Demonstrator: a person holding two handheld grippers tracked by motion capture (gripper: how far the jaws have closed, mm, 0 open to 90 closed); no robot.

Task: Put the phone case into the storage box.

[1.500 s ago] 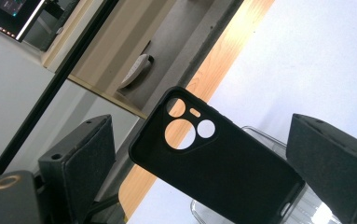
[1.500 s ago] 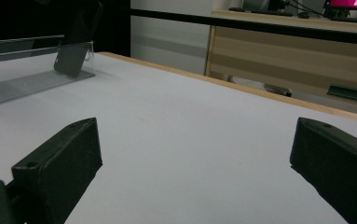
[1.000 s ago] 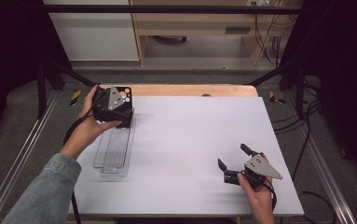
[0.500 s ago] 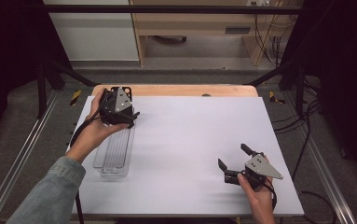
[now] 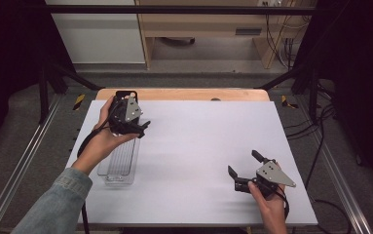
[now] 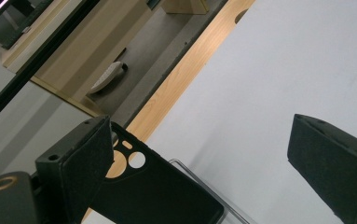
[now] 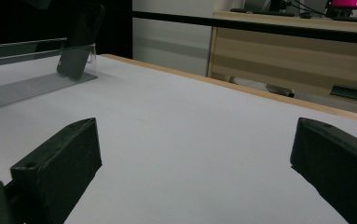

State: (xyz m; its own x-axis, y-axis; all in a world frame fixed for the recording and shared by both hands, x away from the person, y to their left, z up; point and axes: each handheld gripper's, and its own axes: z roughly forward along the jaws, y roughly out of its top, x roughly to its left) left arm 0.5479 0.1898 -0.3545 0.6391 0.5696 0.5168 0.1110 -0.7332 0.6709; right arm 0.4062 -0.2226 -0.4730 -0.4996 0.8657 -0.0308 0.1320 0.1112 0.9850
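At the far left of the counter (image 5: 198,146), a black phone case (image 6: 157,191) leans in the far end of a clear slotted rack (image 5: 118,168). It looks light, thin and bendy, so its side edges seem the best hold. Beside it, the left gripper (image 5: 142,127) has jaws apart, empty. Well apart, the right gripper (image 5: 245,168) rests wide open.
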